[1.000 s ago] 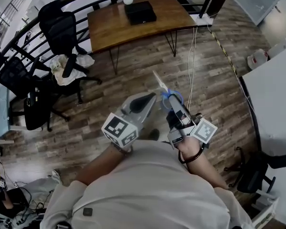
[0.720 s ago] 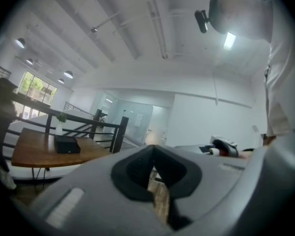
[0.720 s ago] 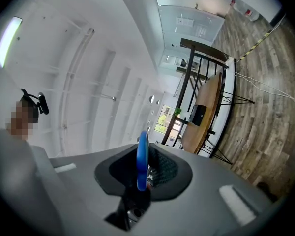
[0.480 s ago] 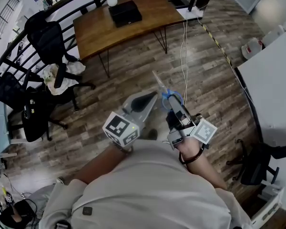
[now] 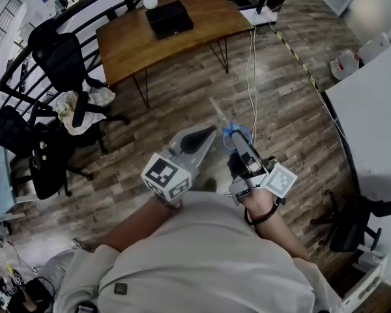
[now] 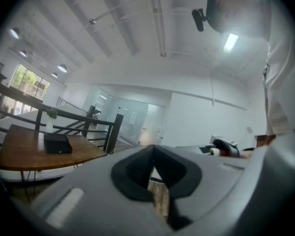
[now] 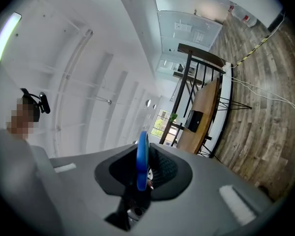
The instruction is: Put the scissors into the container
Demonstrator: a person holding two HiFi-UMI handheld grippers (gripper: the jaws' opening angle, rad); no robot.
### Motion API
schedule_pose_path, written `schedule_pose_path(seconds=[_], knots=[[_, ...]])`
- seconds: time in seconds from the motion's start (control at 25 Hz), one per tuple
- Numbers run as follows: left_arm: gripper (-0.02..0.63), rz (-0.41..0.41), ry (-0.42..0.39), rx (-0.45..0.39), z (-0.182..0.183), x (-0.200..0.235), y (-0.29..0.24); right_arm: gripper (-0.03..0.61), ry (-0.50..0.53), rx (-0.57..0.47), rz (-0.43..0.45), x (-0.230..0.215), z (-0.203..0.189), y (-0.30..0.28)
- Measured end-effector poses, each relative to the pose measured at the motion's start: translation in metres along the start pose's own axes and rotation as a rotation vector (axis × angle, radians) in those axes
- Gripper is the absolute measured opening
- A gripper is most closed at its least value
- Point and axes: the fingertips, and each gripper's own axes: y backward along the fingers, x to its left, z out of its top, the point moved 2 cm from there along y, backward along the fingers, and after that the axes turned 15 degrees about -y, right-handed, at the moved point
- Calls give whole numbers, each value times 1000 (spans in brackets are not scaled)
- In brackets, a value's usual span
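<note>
Inside the right hand-held gripper (image 7: 145, 165), scissors (image 7: 141, 154) edge-on, blades barely discernible.

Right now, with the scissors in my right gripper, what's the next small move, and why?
Probably turn to look for the container: none clearly shows. The right gripper is shut on the scissors by the blue handle, over wood floor, so releasing here would drop them.

We are standing in an open office loft. We are looking down at black swivel chairs (image 5: 60, 52), a wooden desk (image 5: 133, 38), plank flooring (image 5: 182, 90) and a black railing (image 6: 112, 132).
</note>
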Motion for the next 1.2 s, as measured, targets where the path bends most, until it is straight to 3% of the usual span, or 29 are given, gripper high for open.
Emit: schedule_pose_path(seconds=[0.48,0.76,1.2], knots=[[2,12,33,-3,-14,119,-2,58,-14,20,-33,-37,6,-115],[2,-1,7,-25,5,205,1,58,-2,2,-24,-37,12,-200],[2,13,-21,-40,22,282,29,58,0,20,4,-31,-7,-286]])
